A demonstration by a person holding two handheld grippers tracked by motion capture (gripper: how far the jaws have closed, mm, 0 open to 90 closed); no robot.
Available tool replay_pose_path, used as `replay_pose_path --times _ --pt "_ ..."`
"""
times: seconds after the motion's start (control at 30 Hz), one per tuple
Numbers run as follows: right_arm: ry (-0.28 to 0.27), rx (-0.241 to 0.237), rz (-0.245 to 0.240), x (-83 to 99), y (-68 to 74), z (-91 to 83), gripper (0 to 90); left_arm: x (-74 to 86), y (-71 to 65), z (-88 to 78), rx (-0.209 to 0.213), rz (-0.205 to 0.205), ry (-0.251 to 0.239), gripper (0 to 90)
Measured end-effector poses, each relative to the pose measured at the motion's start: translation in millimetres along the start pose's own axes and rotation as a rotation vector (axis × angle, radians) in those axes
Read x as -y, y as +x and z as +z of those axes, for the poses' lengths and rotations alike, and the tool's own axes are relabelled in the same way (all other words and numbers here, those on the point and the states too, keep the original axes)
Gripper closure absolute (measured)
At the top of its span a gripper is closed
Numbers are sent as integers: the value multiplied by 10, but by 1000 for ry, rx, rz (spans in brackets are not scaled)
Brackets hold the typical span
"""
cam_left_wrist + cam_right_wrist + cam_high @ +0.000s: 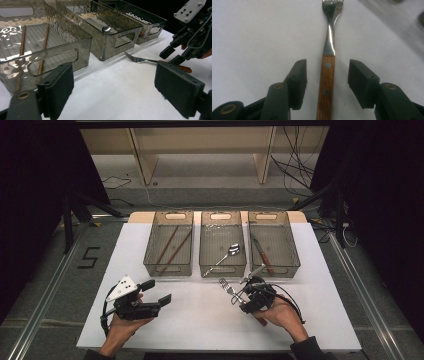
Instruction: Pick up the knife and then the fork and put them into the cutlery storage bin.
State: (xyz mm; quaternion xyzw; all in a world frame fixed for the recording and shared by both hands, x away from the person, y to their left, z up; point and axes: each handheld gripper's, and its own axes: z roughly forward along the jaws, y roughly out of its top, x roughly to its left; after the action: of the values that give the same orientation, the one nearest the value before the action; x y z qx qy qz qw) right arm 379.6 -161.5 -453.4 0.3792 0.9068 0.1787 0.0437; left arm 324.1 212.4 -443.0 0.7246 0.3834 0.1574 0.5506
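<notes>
A fork (328, 65) with a wooden handle and steel tines lies flat on the white table (200, 320). My right gripper (327, 80) stands over the handle, one jaw on each side with a gap to the wood, so it is open. In the high view the fork (227, 289) lies just in front of the middle bin, with the right gripper (248, 296) low over its handle. My left gripper (156, 292) rests at the front left, jaws wide apart with nothing between them. From the left gripper view the fork (140, 59) lies past the jaws.
Three clear bins stand in a row at the back. The left bin (169, 245) holds two brown chopsticks, the middle bin (223, 247) a spoon (231, 251), the right bin (273, 245) a wooden-handled utensil. Beyond the table are cables and a shelf frame.
</notes>
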Motion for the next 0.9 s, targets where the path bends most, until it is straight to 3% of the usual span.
replay_pose_path --times 0.37,0.9 --pt "49 21 -32 0 33 68 624 1 0 1 3 3 3 155" --pt "71 50 -51 -26 54 79 717 4 -8 11 3 4 9 155"
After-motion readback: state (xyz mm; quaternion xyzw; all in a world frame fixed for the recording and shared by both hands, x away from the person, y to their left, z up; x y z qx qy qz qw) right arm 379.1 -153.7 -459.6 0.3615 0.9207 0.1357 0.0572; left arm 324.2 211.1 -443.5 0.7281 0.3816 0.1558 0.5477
